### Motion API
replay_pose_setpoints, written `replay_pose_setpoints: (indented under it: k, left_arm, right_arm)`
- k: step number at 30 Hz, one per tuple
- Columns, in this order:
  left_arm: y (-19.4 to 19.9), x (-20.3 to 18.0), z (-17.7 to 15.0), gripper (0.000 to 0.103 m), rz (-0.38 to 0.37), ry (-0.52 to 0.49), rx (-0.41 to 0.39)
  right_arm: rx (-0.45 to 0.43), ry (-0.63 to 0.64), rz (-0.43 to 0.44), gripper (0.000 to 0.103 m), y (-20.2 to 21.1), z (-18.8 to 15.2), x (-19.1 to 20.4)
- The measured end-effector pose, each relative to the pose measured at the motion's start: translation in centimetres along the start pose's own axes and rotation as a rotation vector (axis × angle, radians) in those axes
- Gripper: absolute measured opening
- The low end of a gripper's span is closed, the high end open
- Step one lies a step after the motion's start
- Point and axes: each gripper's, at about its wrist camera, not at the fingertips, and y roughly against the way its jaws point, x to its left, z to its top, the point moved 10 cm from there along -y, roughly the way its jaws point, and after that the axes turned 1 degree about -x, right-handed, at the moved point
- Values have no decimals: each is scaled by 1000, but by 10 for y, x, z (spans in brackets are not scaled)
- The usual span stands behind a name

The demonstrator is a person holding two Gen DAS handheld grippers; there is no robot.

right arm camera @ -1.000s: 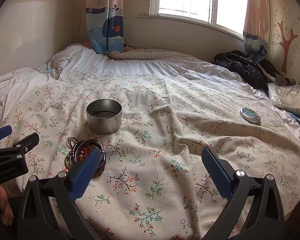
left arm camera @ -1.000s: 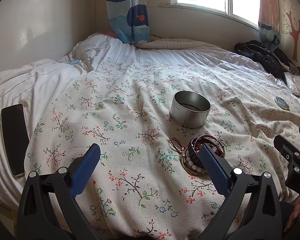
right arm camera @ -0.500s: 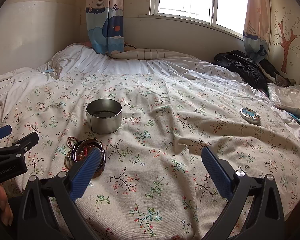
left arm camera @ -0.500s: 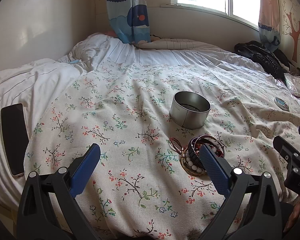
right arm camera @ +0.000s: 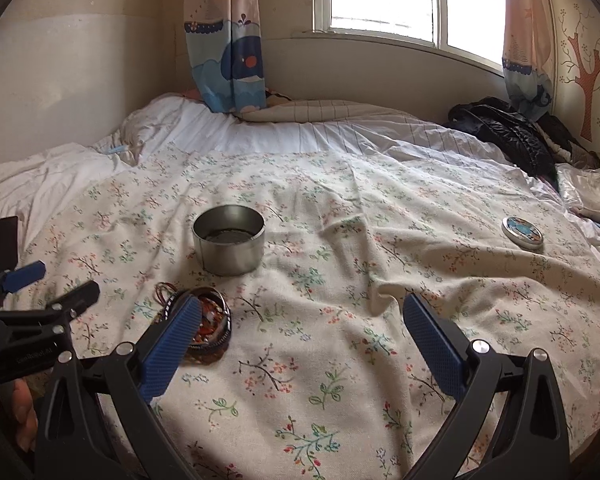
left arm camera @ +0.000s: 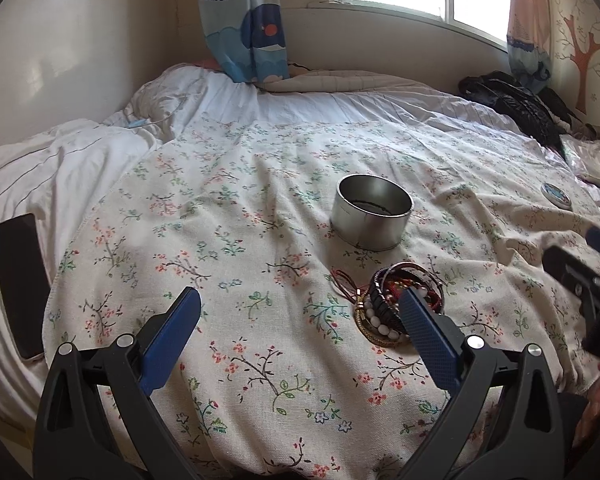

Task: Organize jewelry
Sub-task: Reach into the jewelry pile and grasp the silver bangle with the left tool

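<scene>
Floral cotton, a cream bedspread (left arm camera: 228, 240) printed with small sprigs, covers the bed and carries everything I am inspecting. At the far left edge a dark phone (left arm camera: 18, 284) lies flat on the white striped sheet (left arm camera: 40, 172), off the bedspread. My left tongs (left arm camera: 300, 312) hover low over the bedspread, released, with the blue pads spread wide and nothing between them. Right of centre stands a round metal tin (left arm camera: 370, 216), upright and lidless, with something dark at its bottom that I cannot identify. Just in front of the tin lies the jewelry pile (left arm camera: 388, 304), a tangle of beaded bracelets, dark bands and red cord resting on the bedspread, partly hidden behind the right pad of the left tongs. My right tongs (right arm camera: 302, 320) are likewise released and hold nothing, their left pad overlapping the pile in the right wrist view. Well to the right sits a small round lid (right arm camera: 522, 232) with a blue picture, flat on the bedspread.
</scene>
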Motion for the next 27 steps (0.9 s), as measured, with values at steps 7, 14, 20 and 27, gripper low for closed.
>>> replay_pose_setpoints:
  k: [7, 14, 20, 27]
  left_arm:
    - [-20, -27, 13, 92, -121, -79, 28]
    - [-68, -86, 7, 65, -179, -291, 89]
    - [-96, -113, 4, 65, -221, -468, 123]
    - [-111, -111, -2, 60, -315, -447, 189]
  right_arm:
    - [58, -112, -28, 97, -42, 4, -37]
    - [96, -216, 20, 97, -51, -3, -53]
    - [105, -261, 57, 97, -51, -5, -56]
    - [108, -278, 80, 97, -51, -6, -55]
